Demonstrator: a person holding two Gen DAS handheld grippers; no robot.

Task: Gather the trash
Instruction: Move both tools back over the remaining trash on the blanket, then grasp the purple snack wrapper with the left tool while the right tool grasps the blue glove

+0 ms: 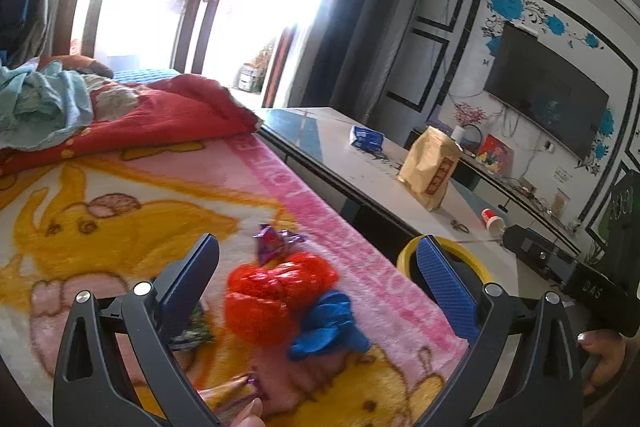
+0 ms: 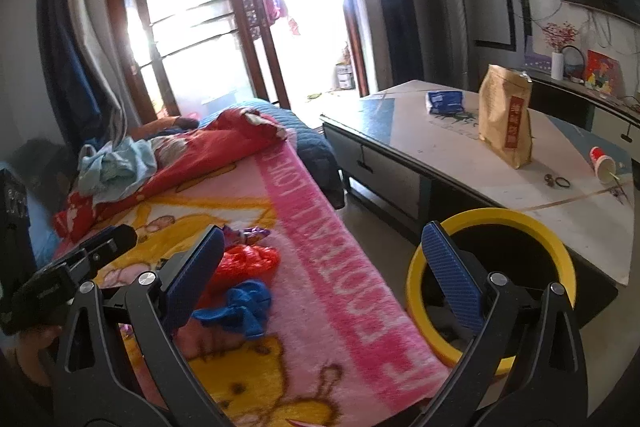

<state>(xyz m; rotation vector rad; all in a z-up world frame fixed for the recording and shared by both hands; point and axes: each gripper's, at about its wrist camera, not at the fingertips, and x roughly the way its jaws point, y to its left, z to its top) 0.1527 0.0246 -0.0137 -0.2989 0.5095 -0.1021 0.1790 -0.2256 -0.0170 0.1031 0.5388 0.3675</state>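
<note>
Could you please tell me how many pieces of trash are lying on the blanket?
3 clearly: purple wrapper farthest, red bag in the middle, blue bag nearest. More scraps may hide behind the left gripper.

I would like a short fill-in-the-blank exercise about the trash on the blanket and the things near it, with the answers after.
1. The crumpled blue piece of trash lies on the blanket touching a crumpled piece of ______ colour.
2. The bin beside the bed has a ______ rim.
3. The brown paper bag stands ______ on the low table.
4. The small red-and-white paper cup on that table lies on its ______.

Answers: red; yellow; upright; side
</note>
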